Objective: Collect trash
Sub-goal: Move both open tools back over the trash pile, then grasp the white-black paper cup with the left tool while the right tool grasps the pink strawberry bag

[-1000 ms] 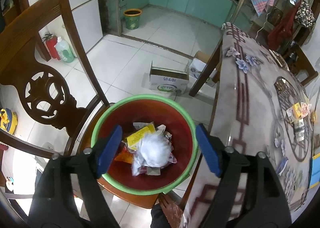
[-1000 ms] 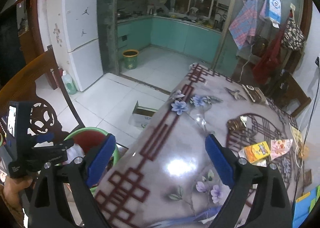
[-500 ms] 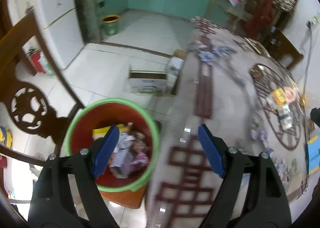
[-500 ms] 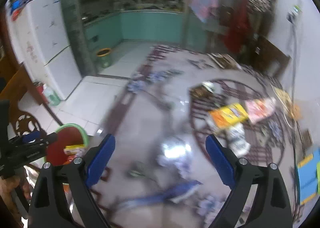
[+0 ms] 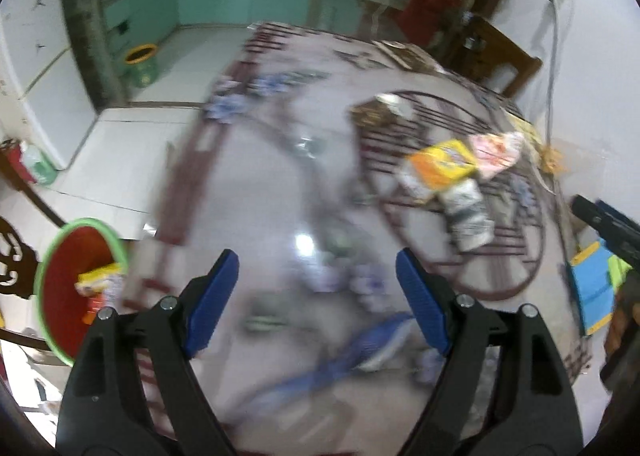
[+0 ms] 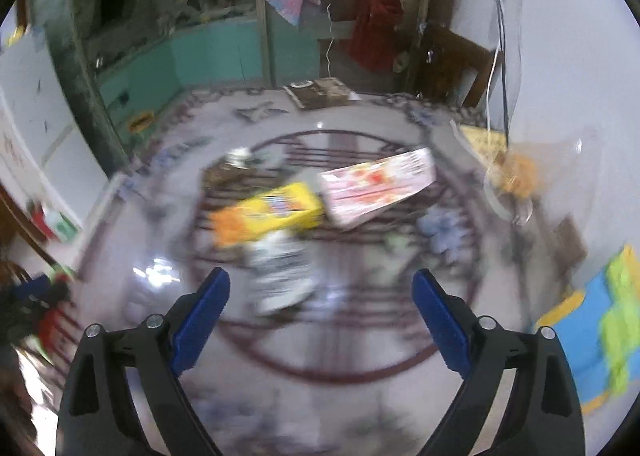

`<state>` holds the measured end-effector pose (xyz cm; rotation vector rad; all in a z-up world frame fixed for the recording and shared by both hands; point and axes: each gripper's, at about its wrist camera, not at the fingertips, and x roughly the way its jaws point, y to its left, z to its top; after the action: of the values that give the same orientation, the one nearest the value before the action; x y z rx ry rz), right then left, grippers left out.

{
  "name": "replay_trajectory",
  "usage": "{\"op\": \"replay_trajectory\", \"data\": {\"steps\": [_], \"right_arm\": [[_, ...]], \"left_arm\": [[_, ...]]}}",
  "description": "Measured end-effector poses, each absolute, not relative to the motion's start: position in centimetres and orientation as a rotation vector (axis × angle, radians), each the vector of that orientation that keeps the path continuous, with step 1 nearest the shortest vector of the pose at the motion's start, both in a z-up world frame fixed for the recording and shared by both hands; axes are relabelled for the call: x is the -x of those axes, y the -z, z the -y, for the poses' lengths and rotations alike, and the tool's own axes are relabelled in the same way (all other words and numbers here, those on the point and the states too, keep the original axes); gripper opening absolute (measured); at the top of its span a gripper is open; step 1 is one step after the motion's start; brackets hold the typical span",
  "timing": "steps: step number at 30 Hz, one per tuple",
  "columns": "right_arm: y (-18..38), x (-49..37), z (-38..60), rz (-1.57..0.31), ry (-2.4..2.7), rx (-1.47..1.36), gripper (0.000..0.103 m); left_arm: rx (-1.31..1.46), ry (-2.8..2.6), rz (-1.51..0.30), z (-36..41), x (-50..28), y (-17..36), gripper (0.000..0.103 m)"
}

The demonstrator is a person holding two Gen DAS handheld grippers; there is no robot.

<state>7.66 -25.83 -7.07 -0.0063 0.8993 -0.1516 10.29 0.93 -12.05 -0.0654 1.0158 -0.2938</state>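
At twelve o'clock off the right gripper [image 6: 320, 312] – spread wide, holding nothing – lies the white wrapper [image 6: 282, 276], just beyond the fingertips on the table [image 6: 360, 396]. The left gripper [image 5: 318, 296], equally empty and agape, sits farther off, wrapper at two o'clock.

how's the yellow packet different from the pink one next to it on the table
The yellow packet is yellow with an orange end; the pink packet is pale pink with red blotches. In the right wrist view the pink packet looks larger. The yellow packet lies nearer the right gripper and borders a grey-white wrapper; the pink packet sits farther back. Both lie flat on the table, ungripped, edges about touching.
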Motion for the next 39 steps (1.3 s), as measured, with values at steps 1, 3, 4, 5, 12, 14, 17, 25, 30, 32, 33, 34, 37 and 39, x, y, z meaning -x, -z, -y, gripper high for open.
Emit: {"op": "replay_trajectory", "data": {"steps": [1,3,4,5,12,14,17,25,30,32,33,34,37,39], "right_arm": [[7.3,-8.1,27.1,-0.908,0.137,0.041,0.091],[7.8,-9.6,30.3,-0.951,0.094,0.139,0.091],[8.1,-10.0,31.4,-0.962,0.081,0.171,0.091],[8.3,-10.7,32.6,-0.972,0.057,0.209,0.091],[10.0,-16.2,37.7,-1.076,-0.145,0.451,0.091],[10.0,-17.6,38.2,-1.101,-0.194,0.466,0.091],[9.8,-20.3,39.1,-1.124,-0.267,0.473,0.091],[12.8,-26.4,37.1,-1.229,-0.497,0.654,0.092],[16.0,-29.2,35.2,-1.299,-0.664,0.725,0.092],[17.2,-30.0,34.8,-1.326,-0.696,0.733,0.092],[18.0,-30.4,34.7,-1.337,-0.709,0.747,0.092],[18.5,-30.7,34.5,-1.346,-0.717,0.753,0.092],[19.9,-31.6,34.5,-1.378,-0.721,0.752,0.092],[20.6,-31.8,34.8,-1.416,-0.732,0.717,0.088]], "left_arm": [[0.061,0.315,-1.027,0.8,-10.2,12.2,0.078],[0.053,0.356,-1.048,3.9,-10.1,12.5,0.078],[0.051,0.381,-1.058,5.6,-10.2,12.7,0.078],[0.050,0.399,-1.064,7.0,-10.3,12.9,0.078],[0.033,0.451,-1.137,16.6,-13.9,15.9,0.078],[0.054,0.428,-1.184,18.0,-15.3,17.2,0.078],[0.078,0.404,-1.234,18.7,-16.4,18.6,0.078],[0.072,0.386,-1.307,19.9,-18.6,21.7,0.078],[0.069,0.385,-1.315,20.3,-19.3,22.4,0.061],[0.055,0.398,-1.318,20.5,-19.3,22.4,0.043],[0.050,0.400,-1.316,20.5,-19.3,22.3,0.043],[0.052,0.400,-1.316,20.5,-19.4,22.3,0.042],[0.049,0.402,-1.310,20.4,-19.3,22.1,0.042],[0.036,0.400,-1.299,20.4,-19.2,21.9,0.042]]}}
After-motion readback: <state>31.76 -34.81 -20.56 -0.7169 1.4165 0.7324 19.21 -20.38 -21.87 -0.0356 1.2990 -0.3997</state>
